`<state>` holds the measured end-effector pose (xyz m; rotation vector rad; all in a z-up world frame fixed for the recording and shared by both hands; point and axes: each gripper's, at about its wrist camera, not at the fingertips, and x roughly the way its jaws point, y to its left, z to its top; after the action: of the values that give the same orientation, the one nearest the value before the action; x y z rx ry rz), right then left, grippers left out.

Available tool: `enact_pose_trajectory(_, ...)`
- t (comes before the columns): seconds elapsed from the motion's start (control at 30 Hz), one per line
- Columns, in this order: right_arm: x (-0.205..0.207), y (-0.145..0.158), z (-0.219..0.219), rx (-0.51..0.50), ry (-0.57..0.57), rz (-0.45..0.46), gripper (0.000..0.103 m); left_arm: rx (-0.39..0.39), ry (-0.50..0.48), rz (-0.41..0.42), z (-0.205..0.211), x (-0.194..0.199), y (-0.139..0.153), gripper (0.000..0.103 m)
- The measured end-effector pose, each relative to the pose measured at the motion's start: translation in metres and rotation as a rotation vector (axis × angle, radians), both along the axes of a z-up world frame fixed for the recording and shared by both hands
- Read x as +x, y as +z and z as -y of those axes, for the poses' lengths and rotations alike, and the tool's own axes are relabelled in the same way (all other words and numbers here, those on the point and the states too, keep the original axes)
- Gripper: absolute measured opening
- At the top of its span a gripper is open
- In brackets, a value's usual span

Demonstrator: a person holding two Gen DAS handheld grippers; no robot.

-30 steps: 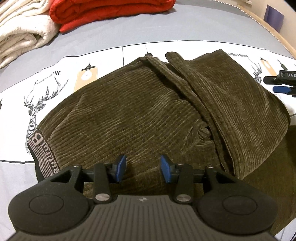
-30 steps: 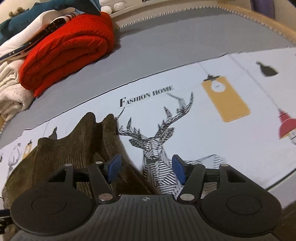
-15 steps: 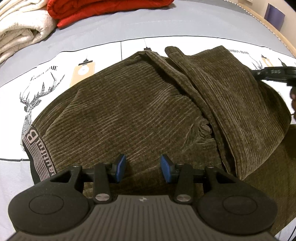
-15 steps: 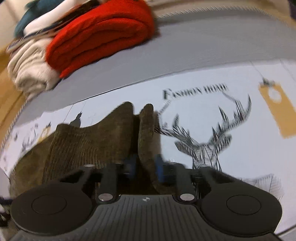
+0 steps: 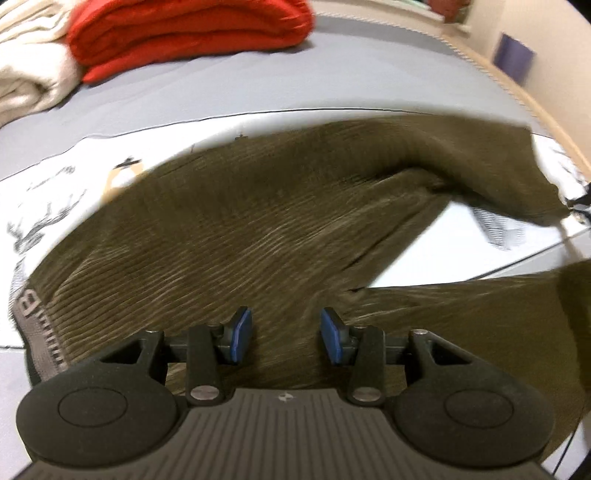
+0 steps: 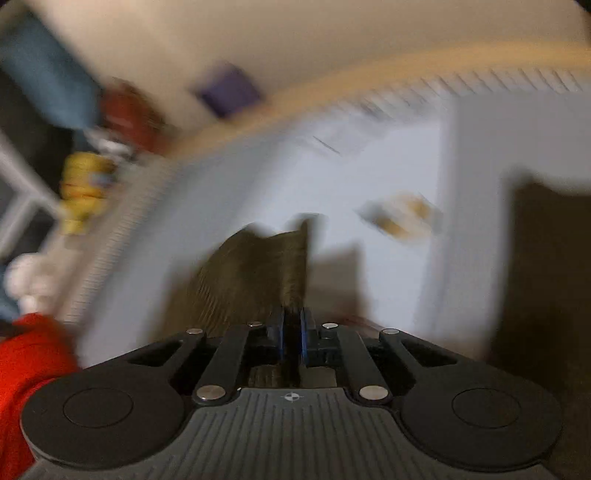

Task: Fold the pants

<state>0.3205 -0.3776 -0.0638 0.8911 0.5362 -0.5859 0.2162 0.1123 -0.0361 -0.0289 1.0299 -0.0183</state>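
The pants [image 5: 258, 229] lie spread across the printed sheet [image 5: 461, 243] on the bed, olive corduroy, waistband [image 5: 35, 332] at the left edge of my left view. One leg [image 5: 480, 166] stretches off to the far right and is raised clear of the sheet. My right gripper [image 6: 291, 338] has its jaws clamped on a fold of that fabric [image 6: 258, 273], which stands up between the blue pads [image 6: 305, 332]. My left gripper [image 5: 286, 339] hovers over the seat of the pants with its jaws apart, holding nothing. A folded red blanket [image 5: 184, 33] and a cream one [image 5: 29, 77] sit at the far side. The right view is heavily blurred.
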Motion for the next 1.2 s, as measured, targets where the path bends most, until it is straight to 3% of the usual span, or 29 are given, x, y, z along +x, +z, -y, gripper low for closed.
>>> enact_pose_trajectory(0.13, 0.007, -0.031, 0.026, 0.145, 0.024, -0.065, 0.016, -0.040, -0.056, 0.029, 0.015, 0.007, -0.005, 0.046)
enact_pose_trajectory(0.23, 0.018, -0.033, 0.038, 0.162, 0.077, -0.044, 0.049, -0.071, -0.095, 0.052, 0.025, 0.013, -0.009, 0.046)
enact_pose_trajectory(0.3, 0.024, -0.038, 0.046, 0.191, 0.086, -0.044, 0.051, -0.080, -0.117, 0.069, 0.031, 0.017, -0.011, 0.046)
enact_pose_trajectory(0.4, 0.032, -0.046, 0.054, 0.216, 0.100, -0.047, 0.049, -0.078, -0.133, 0.078, 0.039, 0.023, -0.016, 0.046)
enact_pose_trajectory(0.53, 0.035, -0.046, 0.047, 0.177, 0.108, -0.042, 0.047, -0.065, -0.150, 0.053, 0.047, 0.031, -0.025, 0.046)
enact_pose_trajectory(0.6, 0.038, -0.044, 0.043, 0.136, 0.119, -0.060, 0.034, -0.042, -0.152, 0.052, 0.050, 0.032, -0.030, 0.046)
enact_pose_trajectory(0.63, 0.040, -0.046, 0.041, 0.116, 0.121, -0.079, 0.018, -0.025, -0.152, 0.049, 0.052, 0.033, -0.033, 0.046)
enact_pose_trajectory(0.67, 0.041, -0.046, 0.040, 0.096, 0.117, -0.102, 0.011, -0.007, -0.154, 0.046, 0.053, 0.035, -0.036, 0.046)
enact_pose_trajectory(1.03, 0.041, -0.047, 0.039, 0.065, 0.103, -0.117, 0.010, 0.185, -0.158, 0.044, 0.065, 0.044, -0.052, 0.046)
enact_pose_trajectory(1.2, 0.039, -0.046, 0.039, 0.057, 0.108, -0.113, 0.010, 0.198, -0.163, 0.036, 0.063, 0.047, -0.061, 0.043)
